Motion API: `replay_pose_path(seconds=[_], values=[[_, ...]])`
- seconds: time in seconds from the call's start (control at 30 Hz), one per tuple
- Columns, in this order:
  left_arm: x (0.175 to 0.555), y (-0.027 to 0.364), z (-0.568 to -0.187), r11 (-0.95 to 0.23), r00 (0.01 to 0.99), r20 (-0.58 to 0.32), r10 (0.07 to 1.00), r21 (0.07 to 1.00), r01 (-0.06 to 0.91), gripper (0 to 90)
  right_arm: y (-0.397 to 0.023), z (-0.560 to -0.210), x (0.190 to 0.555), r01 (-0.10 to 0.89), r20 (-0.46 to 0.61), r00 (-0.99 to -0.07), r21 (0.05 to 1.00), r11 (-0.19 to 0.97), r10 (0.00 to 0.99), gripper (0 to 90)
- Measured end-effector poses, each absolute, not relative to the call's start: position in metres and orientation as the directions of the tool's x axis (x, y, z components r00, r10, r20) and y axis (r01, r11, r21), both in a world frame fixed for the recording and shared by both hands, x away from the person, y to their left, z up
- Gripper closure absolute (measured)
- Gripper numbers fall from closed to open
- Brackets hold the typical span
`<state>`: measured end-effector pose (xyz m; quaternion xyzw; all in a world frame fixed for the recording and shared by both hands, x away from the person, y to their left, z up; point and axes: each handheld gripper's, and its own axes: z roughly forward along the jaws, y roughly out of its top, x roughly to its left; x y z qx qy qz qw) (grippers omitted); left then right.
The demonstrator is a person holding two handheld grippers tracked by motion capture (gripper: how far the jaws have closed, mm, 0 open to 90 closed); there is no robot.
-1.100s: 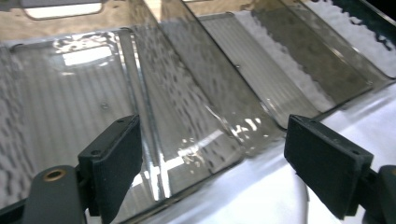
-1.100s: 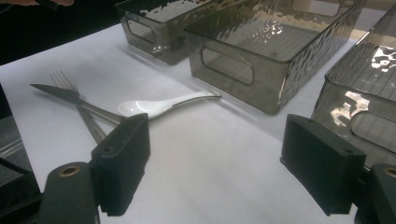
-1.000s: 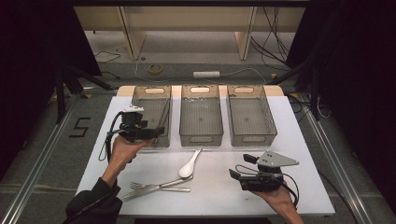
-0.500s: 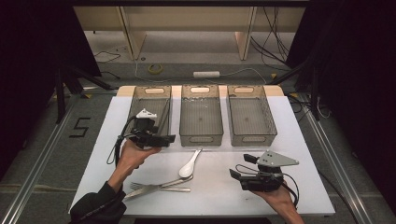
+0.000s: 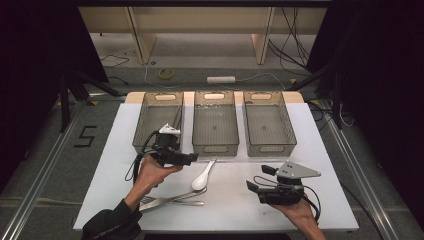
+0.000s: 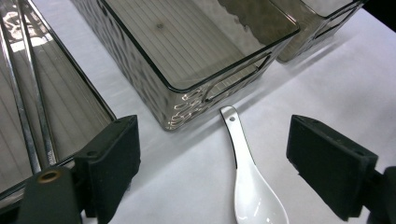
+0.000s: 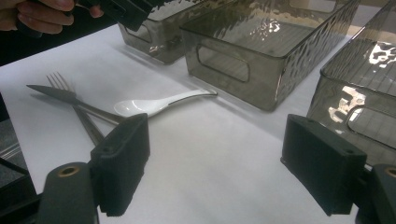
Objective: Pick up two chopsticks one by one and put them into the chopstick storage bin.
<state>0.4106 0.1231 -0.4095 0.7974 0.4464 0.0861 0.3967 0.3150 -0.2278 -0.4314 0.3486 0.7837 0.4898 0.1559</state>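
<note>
- Desk — white top, wooden strip showing along its far edge.
- Three smoky clear bins in a row at the far side: left bin, middle bin, right bin.
- White spoon just before the middle bin.
- Fork and knife — crossed, near the spoon's bowl.

Left gripper: black body, two blocky matte-black jaws, brass-coloured screw below the left jaw, black cable looping behind, white part on top. Right gripper: black, grey three-cornered plate behind jaws, black cable. Dark sleeve on left arm.
</note>
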Motion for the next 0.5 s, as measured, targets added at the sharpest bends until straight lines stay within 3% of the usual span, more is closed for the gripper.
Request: replay_pose_path(seconds=[0.5], values=[[0.409, 0.108, -0.417, -0.339, 0.613, -0.201, 0.764, 0.684, 0.646, 16.2, -0.228, -0.432, 0.313, 0.394, 0.091, -0.708, 0.874, 0.284, 0.7, 24.2]])
